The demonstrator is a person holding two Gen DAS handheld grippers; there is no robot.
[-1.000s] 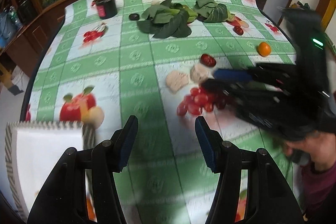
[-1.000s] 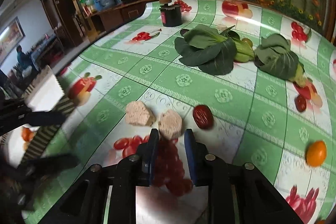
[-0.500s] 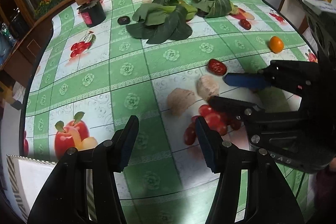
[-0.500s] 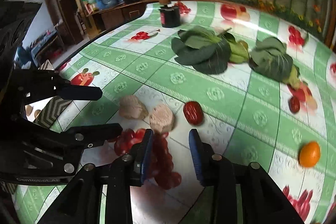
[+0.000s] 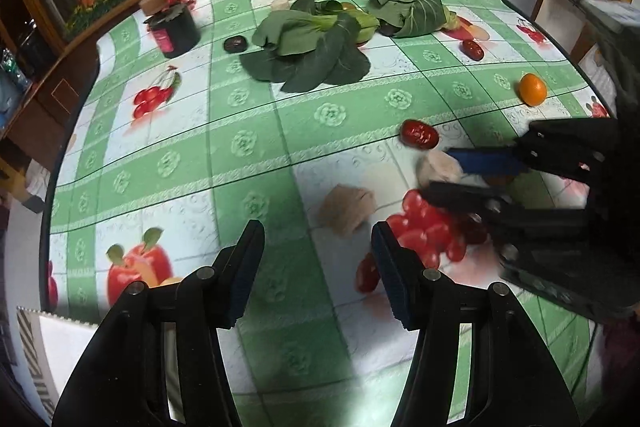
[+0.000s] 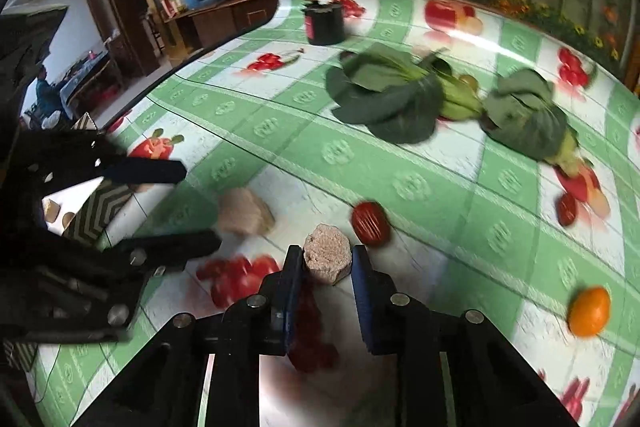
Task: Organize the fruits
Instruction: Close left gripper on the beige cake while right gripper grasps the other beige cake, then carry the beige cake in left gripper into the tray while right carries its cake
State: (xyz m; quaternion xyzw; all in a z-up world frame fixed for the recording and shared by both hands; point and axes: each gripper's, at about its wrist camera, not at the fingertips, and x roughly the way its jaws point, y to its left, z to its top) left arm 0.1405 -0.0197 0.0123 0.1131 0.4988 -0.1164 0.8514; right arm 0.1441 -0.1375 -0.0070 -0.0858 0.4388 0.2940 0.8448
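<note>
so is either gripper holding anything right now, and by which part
The right gripper pinches the pinkish chunk by its two opposite sides, fingertips only. The left gripper is open and holds nothing.

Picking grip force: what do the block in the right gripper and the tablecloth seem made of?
Block: pinkish-tan, grainy and matte, with faceted sides; it looks like a pressed, crumbly solid, exact material unclear. Tablecloth: probably vinyl or oilcloth, since its printed check shows glossy glare and it lies smooth.

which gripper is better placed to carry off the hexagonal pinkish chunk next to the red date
The right gripper: its pads already clamp the pinkish chunk beside the red date. The left gripper is open with nothing between its pads, nearer the other beige chunk.
</note>
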